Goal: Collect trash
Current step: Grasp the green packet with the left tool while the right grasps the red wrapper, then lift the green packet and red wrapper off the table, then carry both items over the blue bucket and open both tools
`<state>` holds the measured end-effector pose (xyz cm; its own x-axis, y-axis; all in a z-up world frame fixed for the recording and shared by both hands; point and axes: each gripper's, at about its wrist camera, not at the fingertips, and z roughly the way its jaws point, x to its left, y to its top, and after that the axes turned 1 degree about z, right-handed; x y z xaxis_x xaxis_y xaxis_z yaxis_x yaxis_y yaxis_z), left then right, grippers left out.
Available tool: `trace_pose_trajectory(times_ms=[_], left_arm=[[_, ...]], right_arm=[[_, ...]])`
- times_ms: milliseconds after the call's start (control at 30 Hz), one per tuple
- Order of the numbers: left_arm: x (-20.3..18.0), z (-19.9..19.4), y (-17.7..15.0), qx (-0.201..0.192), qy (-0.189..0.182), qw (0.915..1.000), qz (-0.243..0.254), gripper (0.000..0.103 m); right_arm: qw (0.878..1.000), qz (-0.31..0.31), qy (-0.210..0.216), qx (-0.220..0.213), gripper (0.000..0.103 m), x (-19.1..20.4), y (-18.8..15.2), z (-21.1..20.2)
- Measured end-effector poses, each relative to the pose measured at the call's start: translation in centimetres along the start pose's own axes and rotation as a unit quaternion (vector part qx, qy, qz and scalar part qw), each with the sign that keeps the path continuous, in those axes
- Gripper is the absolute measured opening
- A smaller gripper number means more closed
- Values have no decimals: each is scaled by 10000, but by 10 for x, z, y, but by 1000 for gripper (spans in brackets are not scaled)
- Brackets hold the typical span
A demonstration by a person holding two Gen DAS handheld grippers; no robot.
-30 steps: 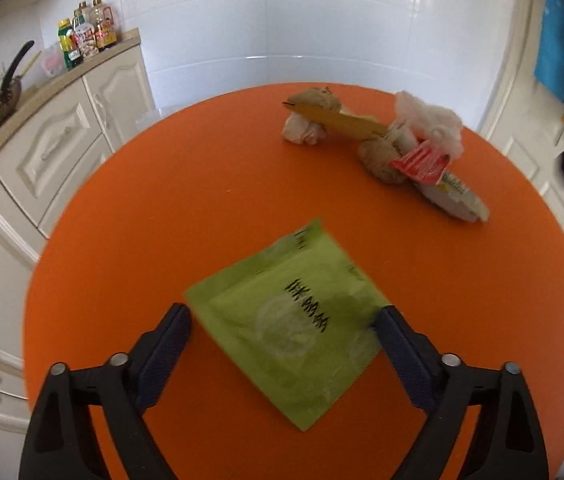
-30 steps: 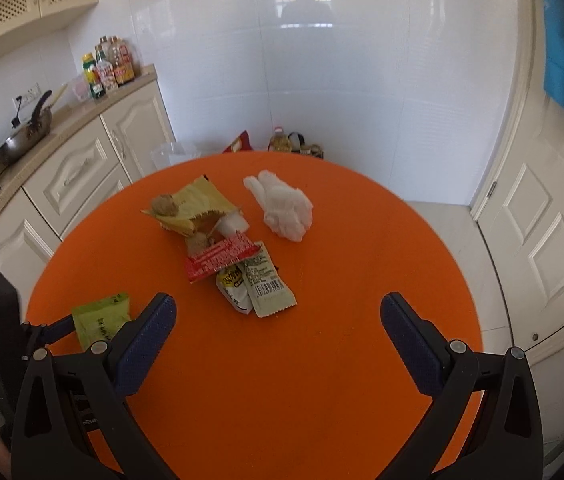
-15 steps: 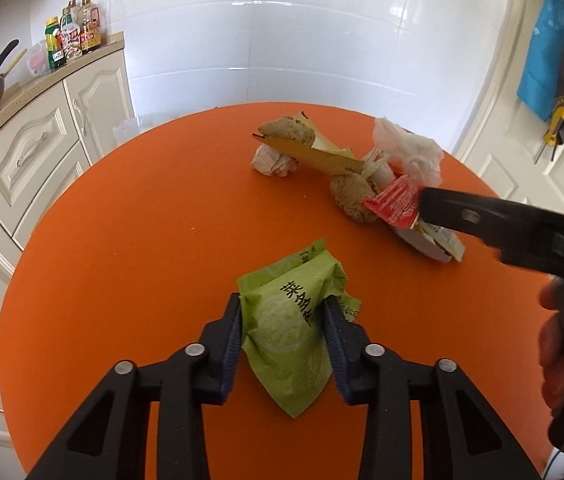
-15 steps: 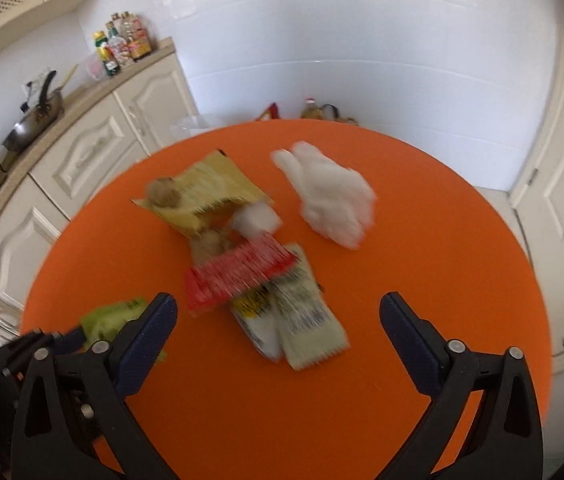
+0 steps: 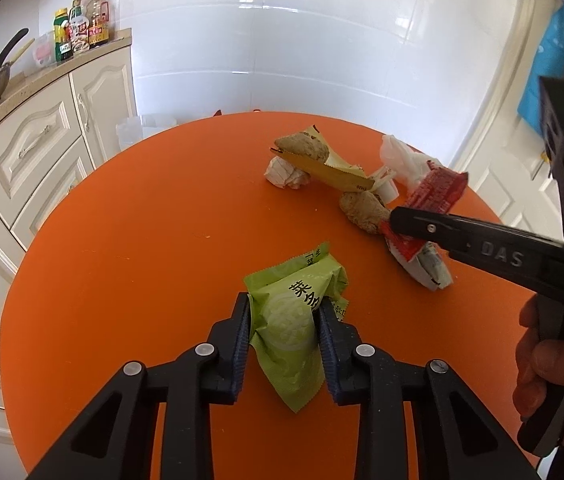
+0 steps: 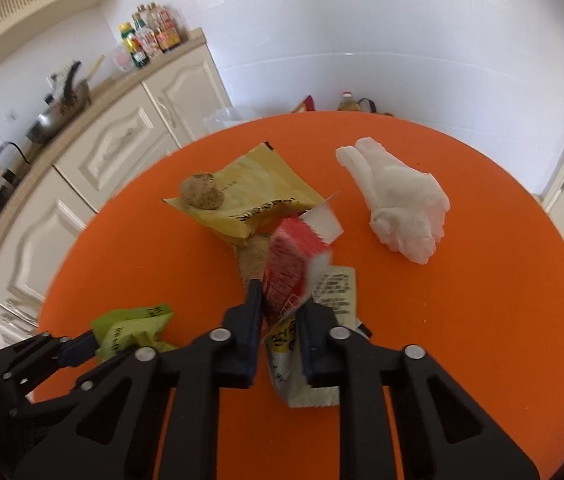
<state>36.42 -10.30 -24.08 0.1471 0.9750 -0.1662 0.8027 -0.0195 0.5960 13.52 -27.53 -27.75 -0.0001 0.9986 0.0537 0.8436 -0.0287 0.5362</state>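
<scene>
Beside the red wrapper [image 6: 288,264], white tissue [image 6: 400,210] lies apart

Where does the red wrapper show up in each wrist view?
Left wrist: red wrapper at right of centre, pinched in the right tool.
Right wrist: red wrapper at centre, between the tool's fingers.
Shared landmark: white crumpled tissue, just beyond the wrapper.

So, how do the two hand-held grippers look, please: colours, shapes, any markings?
Both are matte black plastic. The left gripper has angular triangular cut-out arms, silver round pivot screws and dark blue ribbed pads. The right gripper is built the same; from the side its long black finger carries raised "DAS" lettering, and a green light glows on its body.
</scene>
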Motion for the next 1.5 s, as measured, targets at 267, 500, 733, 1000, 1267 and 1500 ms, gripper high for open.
trace_pose_trajectory(times_ms=[267,500,733,1000,1267,1500], left_arm=[[-1,-37,-34,-166,-83,9998,-49,25],[1,-72,-29,-506,-180,9986,39,25],[-19,-116,-26,-940,-393,9941,366,25],[-75,-157,-31,-1354,-787,9831,943,25],[-151,-156,-43,-1294,-1532,9658,1642,25],[-218,-125,-66,-730,-2204,9470,2220,25]], right_arm=[[9994,78,182,-280,11,-1,-10,-30],[9980,75,190,-593,11,-2,-13,-73],[9949,171,-57,-989,11,-14,-21,-129],[9862,513,-647,-1433,11,-58,-41,-206],[9701,1122,-1365,-1665,12,-129,-85,-271],[9489,1865,-2017,-1553,12,-199,-146,-309]])
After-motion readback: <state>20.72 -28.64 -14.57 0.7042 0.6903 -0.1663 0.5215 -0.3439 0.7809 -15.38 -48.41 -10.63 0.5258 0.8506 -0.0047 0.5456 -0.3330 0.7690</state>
